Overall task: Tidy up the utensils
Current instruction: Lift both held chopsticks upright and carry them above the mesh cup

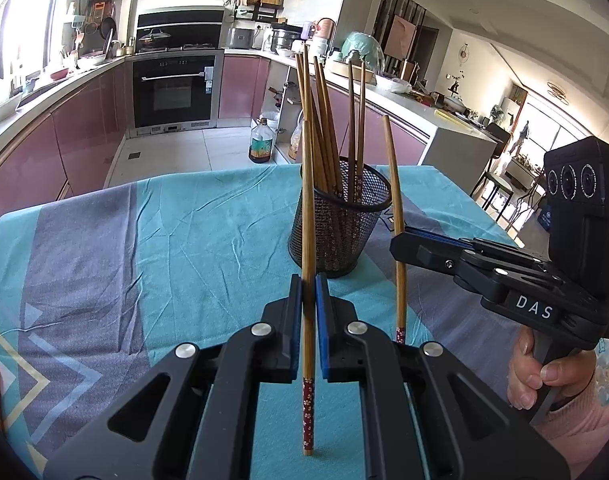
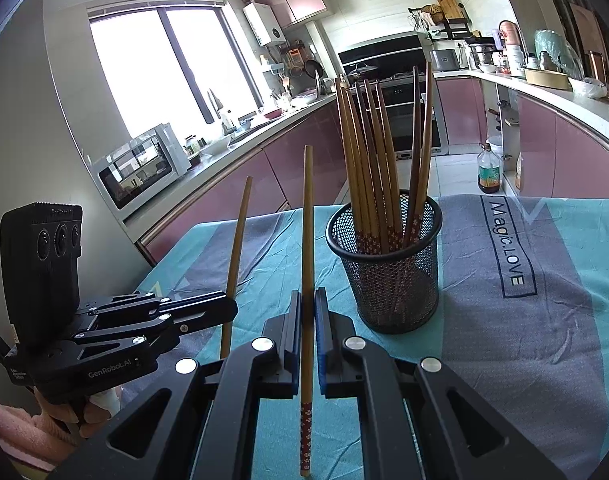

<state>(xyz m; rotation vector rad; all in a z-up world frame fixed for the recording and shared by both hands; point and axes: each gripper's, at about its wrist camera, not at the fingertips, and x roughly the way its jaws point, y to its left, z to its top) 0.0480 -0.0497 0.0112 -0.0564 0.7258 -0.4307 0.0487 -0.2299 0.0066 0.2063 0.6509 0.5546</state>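
Left gripper [image 1: 308, 292] and right gripper [image 2: 307, 308] are each clamped on one upright chopstick [image 1: 308, 216], low on its shaft. Judged light, stiff and smooth, so liable to pivot; the mesh holder [image 2: 384, 272] stands mid-table.

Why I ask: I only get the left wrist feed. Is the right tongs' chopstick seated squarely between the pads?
Observer: Yes. The right tongs pinch the right chopstick centrally, upright, flowered end down.
Operator: Anything on the cloth beside the holder?
Observer: Printed lettering, "Magic.LOVE", lies right of the mesh holder.
Operator: How do my tongs look from there?
Observer: The left tongs grip the left chopstick, which is tilted, its top leaning toward the holder.
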